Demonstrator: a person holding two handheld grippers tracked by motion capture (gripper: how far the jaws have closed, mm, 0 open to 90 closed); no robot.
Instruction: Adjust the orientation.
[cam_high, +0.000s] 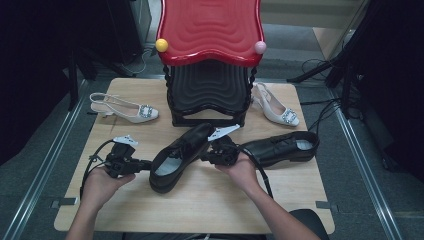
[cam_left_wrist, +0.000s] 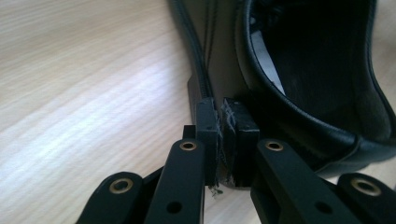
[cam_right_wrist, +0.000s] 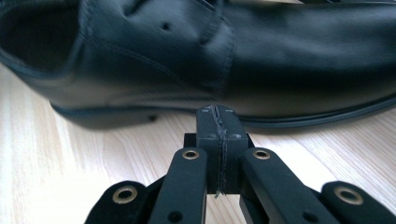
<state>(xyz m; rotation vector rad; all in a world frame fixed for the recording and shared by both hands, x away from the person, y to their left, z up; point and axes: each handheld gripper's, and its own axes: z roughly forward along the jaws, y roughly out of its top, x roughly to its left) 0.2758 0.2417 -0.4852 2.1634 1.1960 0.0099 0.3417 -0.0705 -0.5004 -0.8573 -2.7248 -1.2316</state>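
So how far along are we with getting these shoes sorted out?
Early. Nothing is on the red-topped rack yet. In hand: the left gripper and right gripper, both shut, nudge the near black shoe from either side. Left: the other black shoe and two white heels lie on the table.

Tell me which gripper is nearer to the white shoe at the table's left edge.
Left. The left gripper sits below the white shoe, at the heel of the tilted black shoe. The right gripper is on that black shoe's far side, farther right.
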